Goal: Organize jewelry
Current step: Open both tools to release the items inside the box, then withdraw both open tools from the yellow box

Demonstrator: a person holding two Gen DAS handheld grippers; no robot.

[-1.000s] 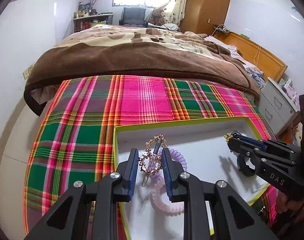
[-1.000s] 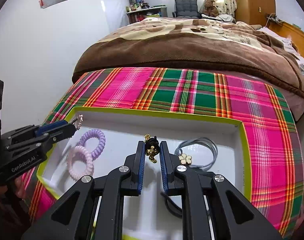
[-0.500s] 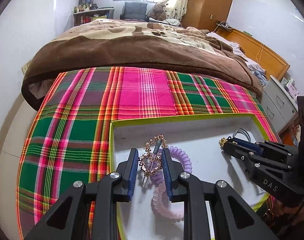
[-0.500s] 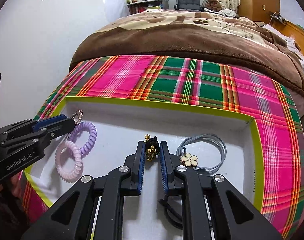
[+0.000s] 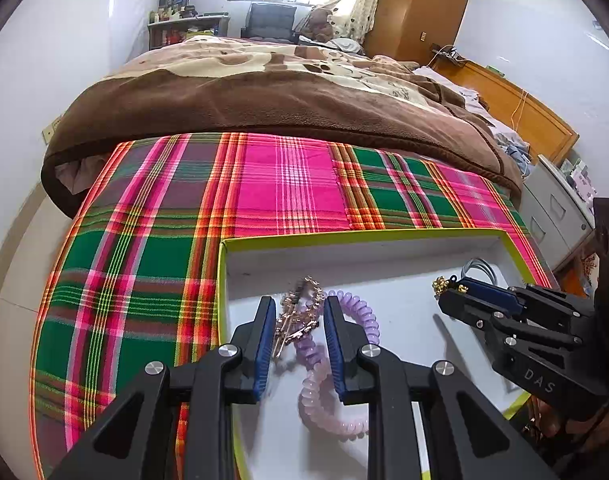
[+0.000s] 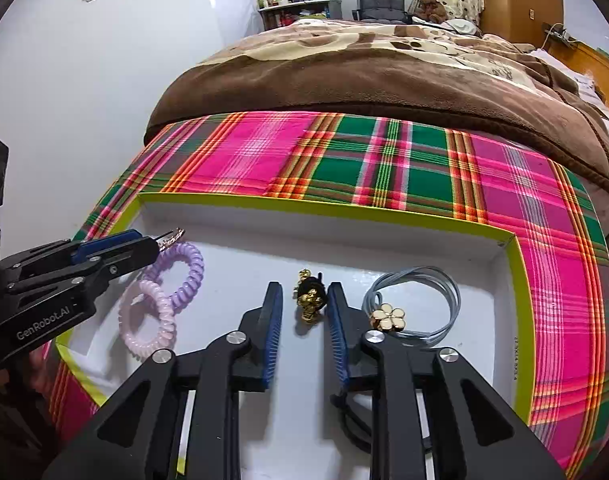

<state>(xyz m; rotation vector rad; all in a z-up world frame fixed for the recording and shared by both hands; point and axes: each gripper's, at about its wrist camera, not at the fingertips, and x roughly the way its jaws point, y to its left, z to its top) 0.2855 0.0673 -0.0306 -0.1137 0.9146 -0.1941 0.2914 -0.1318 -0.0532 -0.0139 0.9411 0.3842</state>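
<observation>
A white tray with a lime-green rim (image 5: 344, 236) (image 6: 316, 206) lies on the plaid cloth. My left gripper (image 5: 299, 322) is open over its left end, and a rose-gold jewelled hair clip (image 5: 294, 316) lies loose between the fingers, over the purple coil hair tie (image 5: 360, 312) and the pink coil hair tie (image 5: 324, 404). My right gripper (image 6: 304, 308) is open over the middle of the tray, and a black-and-gold hair tie (image 6: 310, 298) lies between its fingers. The coil ties also show in the right wrist view: the purple one (image 6: 188, 272) and the pink one (image 6: 144, 324).
A grey cord loop with a cream flower charm (image 6: 388, 316) lies at the tray's right end. The plaid cloth (image 5: 288, 184) covers the bed's foot, with a brown blanket (image 5: 264, 100) behind. A white wall (image 6: 84, 100) stands left, a drawer unit (image 5: 556, 208) right.
Both grippers have opened and let go. The hair clip has dropped onto the coil ties, and the black-and-gold hair tie now rests on the tray floor.
</observation>
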